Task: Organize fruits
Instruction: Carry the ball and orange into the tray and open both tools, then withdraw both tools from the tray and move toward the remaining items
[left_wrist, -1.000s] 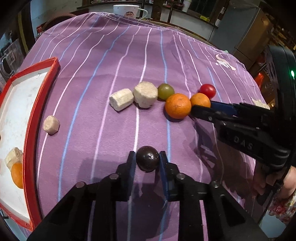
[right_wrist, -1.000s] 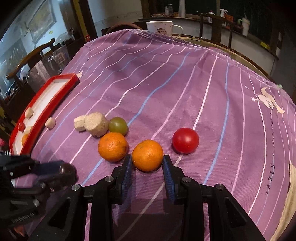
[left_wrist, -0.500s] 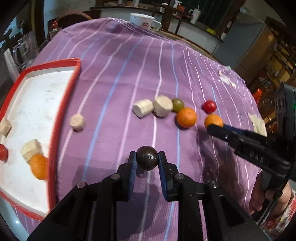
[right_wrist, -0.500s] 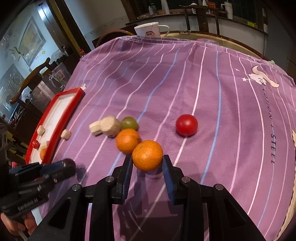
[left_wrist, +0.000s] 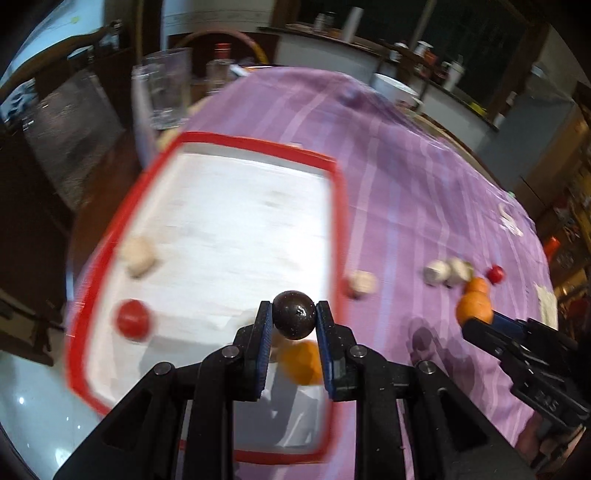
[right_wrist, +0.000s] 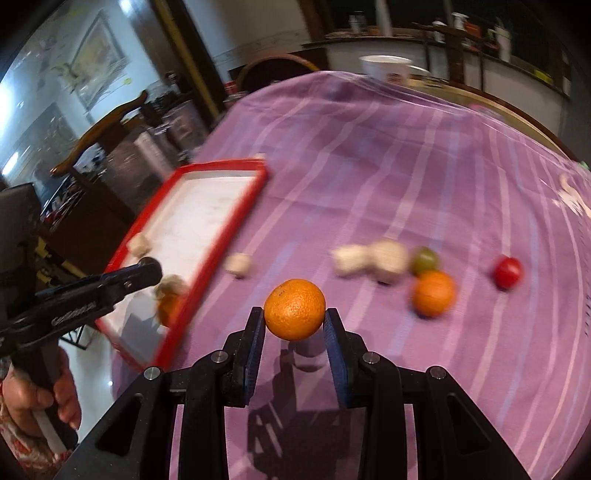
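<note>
My left gripper is shut on a dark round fruit and holds it above the red-rimmed white tray. The tray holds a red tomato, a pale banana piece and an orange. My right gripper is shut on an orange and holds it above the purple striped cloth. On the cloth lie another orange, a green grape, a red tomato and pale banana pieces. One banana piece lies beside the tray.
A glass pitcher stands past the tray's far edge. A white mug stands at the table's far end. A wooden chair is at the left. The tray overhangs the table's left edge.
Both grippers have moved left toward the tray with their fruits. The left one now hangs over the tray; the right one has lifted its orange clear of the other fruits.
</note>
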